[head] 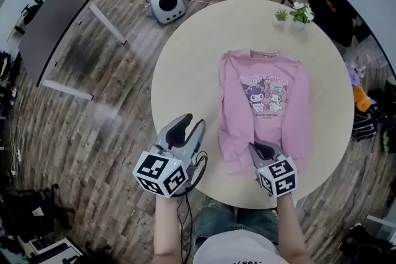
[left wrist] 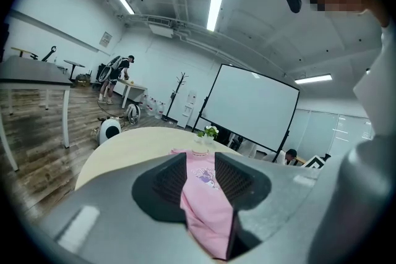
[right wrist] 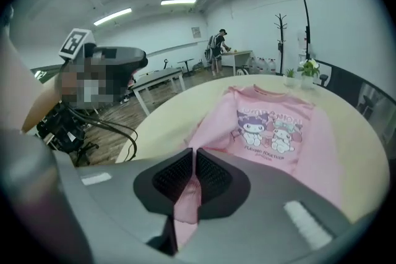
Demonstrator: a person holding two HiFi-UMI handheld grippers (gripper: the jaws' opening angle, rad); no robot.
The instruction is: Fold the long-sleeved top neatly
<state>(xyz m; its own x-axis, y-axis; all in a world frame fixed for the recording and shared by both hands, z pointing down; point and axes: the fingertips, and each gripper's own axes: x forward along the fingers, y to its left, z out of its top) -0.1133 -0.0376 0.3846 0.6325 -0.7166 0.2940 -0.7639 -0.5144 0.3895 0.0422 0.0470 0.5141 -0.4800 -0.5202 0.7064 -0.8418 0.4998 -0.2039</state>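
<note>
Pink long-sleeved top [head: 265, 102] lies full-length, print up, right of centre on the desk [head: 185, 71], so most folding seems left; right tool [head: 263, 150] pinches its near hem, left tool [head: 192, 125] gapes empty.

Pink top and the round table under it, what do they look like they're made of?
Pink top: soft knit, likely cotton jersey, matte; it creases and bunches at the hem, with a printed cartoon. Round table: smooth pale beige surface, probably laminate or painted board; even colour, no visible grain, low sheen.
</note>
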